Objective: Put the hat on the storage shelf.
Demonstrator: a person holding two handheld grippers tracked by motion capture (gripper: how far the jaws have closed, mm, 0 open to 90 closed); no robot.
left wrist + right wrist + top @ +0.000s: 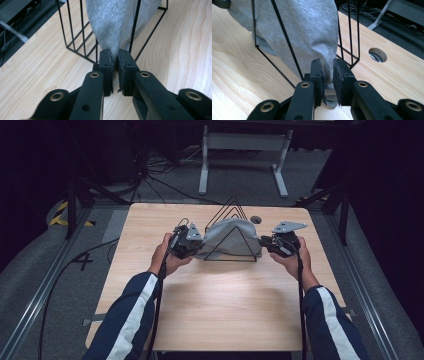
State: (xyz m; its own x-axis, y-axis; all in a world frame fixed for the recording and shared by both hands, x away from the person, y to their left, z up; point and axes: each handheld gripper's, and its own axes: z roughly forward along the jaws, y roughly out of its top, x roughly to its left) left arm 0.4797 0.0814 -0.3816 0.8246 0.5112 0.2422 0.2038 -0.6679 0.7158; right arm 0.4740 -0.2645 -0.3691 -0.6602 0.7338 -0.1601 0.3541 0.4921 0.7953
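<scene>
- left gripper pinches grey knit cloth end, frame centre
- right gripper clamps other end (cloth threaded through black triangular wire rack)

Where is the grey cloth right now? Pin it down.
In the high view, the grey cloth hangs through the black wire rack at the table's far middle, its ends pinched by the left gripper and right gripper.

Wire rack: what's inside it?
A grey cloth lies inside the black wire rack, its ends sticking out both sides, pinched by the left gripper and right gripper. Anything under the cloth is hidden.
</scene>
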